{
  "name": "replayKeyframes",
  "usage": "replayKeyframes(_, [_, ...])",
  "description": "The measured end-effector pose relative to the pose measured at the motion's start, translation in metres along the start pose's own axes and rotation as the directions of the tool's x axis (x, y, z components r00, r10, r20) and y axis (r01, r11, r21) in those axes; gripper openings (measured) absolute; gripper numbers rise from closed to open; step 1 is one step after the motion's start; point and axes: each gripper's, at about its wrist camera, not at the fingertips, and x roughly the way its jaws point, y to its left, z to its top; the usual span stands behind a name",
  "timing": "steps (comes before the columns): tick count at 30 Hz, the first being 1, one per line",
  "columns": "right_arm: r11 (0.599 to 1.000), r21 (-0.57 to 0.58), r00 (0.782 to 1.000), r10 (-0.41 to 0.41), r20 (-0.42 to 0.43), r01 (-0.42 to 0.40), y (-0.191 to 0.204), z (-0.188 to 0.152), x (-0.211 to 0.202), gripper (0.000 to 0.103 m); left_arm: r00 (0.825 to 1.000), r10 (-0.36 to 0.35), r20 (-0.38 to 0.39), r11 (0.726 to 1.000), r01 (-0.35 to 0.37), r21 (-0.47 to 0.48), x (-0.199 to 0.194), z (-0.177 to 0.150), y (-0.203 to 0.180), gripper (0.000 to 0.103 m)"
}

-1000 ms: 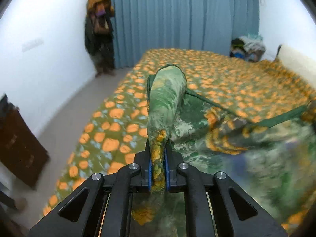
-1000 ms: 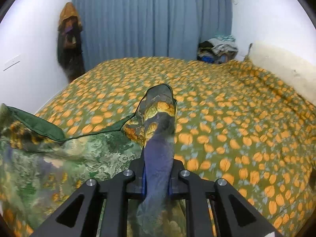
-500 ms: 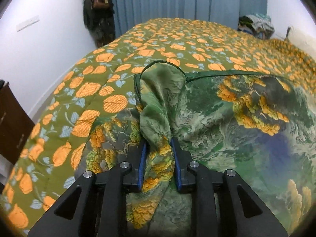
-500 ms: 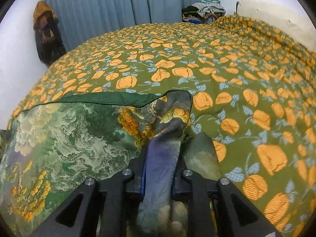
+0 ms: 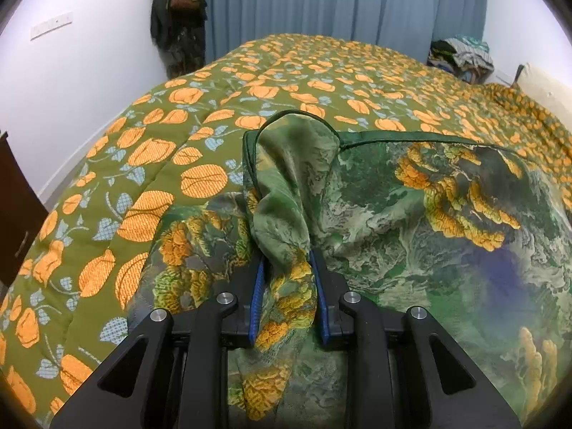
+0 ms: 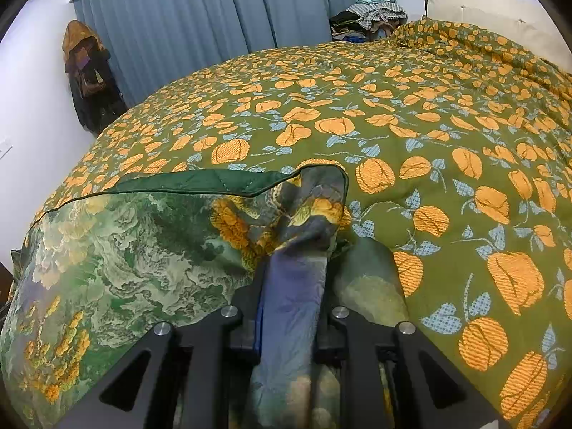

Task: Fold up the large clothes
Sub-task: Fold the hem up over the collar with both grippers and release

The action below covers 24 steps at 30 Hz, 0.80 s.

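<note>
A large green cloth (image 5: 411, 221) with yellow and blue landscape print and a dark green hem lies spread on the bed; it also shows in the right wrist view (image 6: 136, 243). My left gripper (image 5: 287, 264) has its jaws parted a little, with the cloth's left corner bunched loosely between them. My right gripper (image 6: 293, 268) has its jaws parted a little too, with the cloth's right corner, bluish here, lying between them. Both grippers sit low, close over the bed. The fingertips are hidden by fabric.
The bed (image 6: 429, 114) has an olive cover with orange flowers. Blue curtains (image 5: 339, 3) hang behind. Coats (image 5: 180, 18) hang at the left wall. A clothes pile (image 6: 368, 18) and a pale pillow (image 6: 482, 7) lie at the far right. Dark furniture (image 5: 10, 214) stands left.
Both grippers came down from lifted to low over the bed, laying the cloth flat. Both sets of jaws have widened around the corners.
</note>
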Motion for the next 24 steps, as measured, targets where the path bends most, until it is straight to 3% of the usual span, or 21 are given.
replayKeyframes(5, [0.999,0.035,0.999,0.031,-0.033,-0.029,-0.007,0.007,-0.004,0.019,0.999,0.016,-0.04,1.0,-0.015,0.02,-0.007,0.009,-0.003,0.032])
replayKeyframes(6, [0.997,0.06,0.997,0.049,-0.051,-0.046,-0.012,0.011,-0.007,0.02,0.998,0.015,-0.053,1.0,-0.014,0.014,-0.01,0.012,0.0,0.045])
replayKeyframes(7, [0.995,0.084,0.995,0.067,-0.068,-0.061,-0.016,0.015,-0.01,0.022,0.997,0.016,-0.08,1.0,-0.017,-0.01,-0.017,0.018,0.007,0.068])
replayKeyframes(8, [0.99,0.116,0.992,0.088,-0.088,-0.078,-0.022,0.021,-0.016,0.025,0.996,0.007,-0.094,0.999,-0.01,-0.033,-0.023,0.021,0.013,0.077])
replayKeyframes(9, [0.988,0.135,0.991,0.094,-0.097,-0.08,-0.027,0.025,-0.023,0.035,0.995,-0.009,-0.095,0.998,0.003,-0.059,-0.032,0.023,0.021,0.087])
replayKeyframes(10, [0.987,0.142,0.992,0.084,-0.095,-0.07,-0.031,0.029,-0.032,0.048,0.996,-0.021,-0.082,0.996,0.014,-0.087,-0.044,0.024,0.029,0.089])
replayKeyframes(12, [0.993,0.114,0.999,0.019,-0.05,-0.014,-0.034,0.035,-0.063,0.057,0.997,-0.046,-0.057,0.991,0.038,-0.131,-0.072,0.023,0.047,0.089])
replayKeyframes(15, [0.999,0.034,1.0,0.026,0.009,-0.026,-0.026,0.031,-0.105,0.057,0.996,-0.078,-0.038,0.986,0.071,-0.148,-0.103,0.01,0.059,0.09])
replayKeyframes(18, [0.994,-0.068,0.996,0.084,0.033,-0.082,-0.005,0.005,-0.142,0.058,0.995,-0.09,-0.032,0.992,0.087,-0.086,-0.124,-0.009,0.05,0.092])
replayKeyframes(22, [0.97,-0.142,0.98,0.189,-0.06,-0.196,0.016,-0.042,-0.152,0.058,0.992,-0.09,-0.091,0.996,0.088,-0.027,-0.12,-0.037,0.033,0.093])
replayKeyframes(24, [0.983,-0.146,0.991,0.099,-0.091,-0.111,0.014,-0.064,-0.141,0.058,0.987,-0.076,-0.138,0.994,0.065,-0.086,-0.111,-0.051,0.037,0.092])
